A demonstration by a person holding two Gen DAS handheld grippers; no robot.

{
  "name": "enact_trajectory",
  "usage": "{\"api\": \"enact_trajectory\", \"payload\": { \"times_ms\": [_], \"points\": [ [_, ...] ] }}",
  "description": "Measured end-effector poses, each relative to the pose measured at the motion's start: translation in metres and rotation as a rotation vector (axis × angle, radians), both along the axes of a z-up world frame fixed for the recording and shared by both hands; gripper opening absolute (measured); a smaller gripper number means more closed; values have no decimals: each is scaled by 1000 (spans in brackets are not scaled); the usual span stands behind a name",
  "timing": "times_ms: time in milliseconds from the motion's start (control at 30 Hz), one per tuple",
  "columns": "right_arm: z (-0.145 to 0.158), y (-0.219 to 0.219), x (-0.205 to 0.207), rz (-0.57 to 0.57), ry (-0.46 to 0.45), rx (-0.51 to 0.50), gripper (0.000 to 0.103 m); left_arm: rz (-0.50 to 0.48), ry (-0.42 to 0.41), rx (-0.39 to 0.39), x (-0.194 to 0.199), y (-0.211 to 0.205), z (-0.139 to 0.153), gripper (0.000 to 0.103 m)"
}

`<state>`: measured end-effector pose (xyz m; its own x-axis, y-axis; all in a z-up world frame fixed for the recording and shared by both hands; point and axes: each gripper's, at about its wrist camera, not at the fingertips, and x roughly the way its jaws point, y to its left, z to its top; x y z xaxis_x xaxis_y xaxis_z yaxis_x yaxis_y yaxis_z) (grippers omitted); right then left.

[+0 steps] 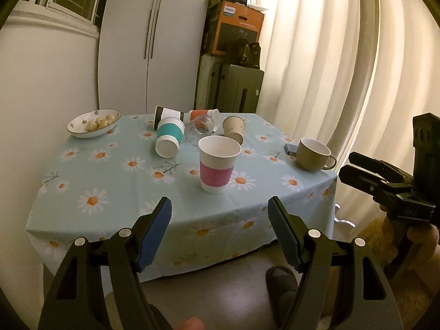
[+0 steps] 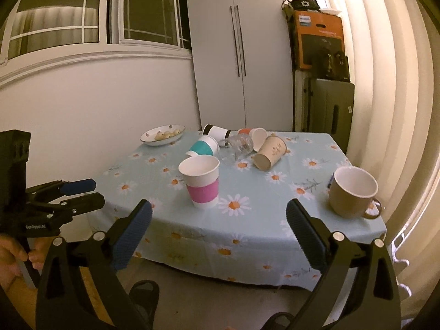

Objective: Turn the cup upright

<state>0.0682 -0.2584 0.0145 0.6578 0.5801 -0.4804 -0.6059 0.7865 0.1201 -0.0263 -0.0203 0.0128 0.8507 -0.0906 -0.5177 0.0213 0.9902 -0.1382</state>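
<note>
White paper cup upright, pink band, mouth open

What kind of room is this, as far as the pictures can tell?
Most likely a room in a home, perhaps a dining corner. A table with a daisy-print tablecloth holds paper cups and a bowl of food; a tall white cupboard and long curtains stand behind it.
</note>
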Motion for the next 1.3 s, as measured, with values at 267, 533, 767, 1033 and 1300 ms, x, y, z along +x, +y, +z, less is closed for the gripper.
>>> {"api": "enact_trajectory", "payload": {
  "times_ms": [267,533,767,1033,1300],
  "points": [
    [-3,4,-7,-5,-2,-24,97,9,-21,-2,-8,-3,0,81],
    [-4,8,-7,-3,-1,-35,97,5,-21,1,-10,-4,1,81],
    [-5,9,-6,1,4,-42,98,6,-15,5,-9,-5,0,91],
    [-5,8,-5,-7,5,-35,98,22,-16,4,-10,-5,-1,96],
    [-6,8,-4,-4,6,-37,98,24,-14,6,-9,-6,-2,96]
  ]
}}
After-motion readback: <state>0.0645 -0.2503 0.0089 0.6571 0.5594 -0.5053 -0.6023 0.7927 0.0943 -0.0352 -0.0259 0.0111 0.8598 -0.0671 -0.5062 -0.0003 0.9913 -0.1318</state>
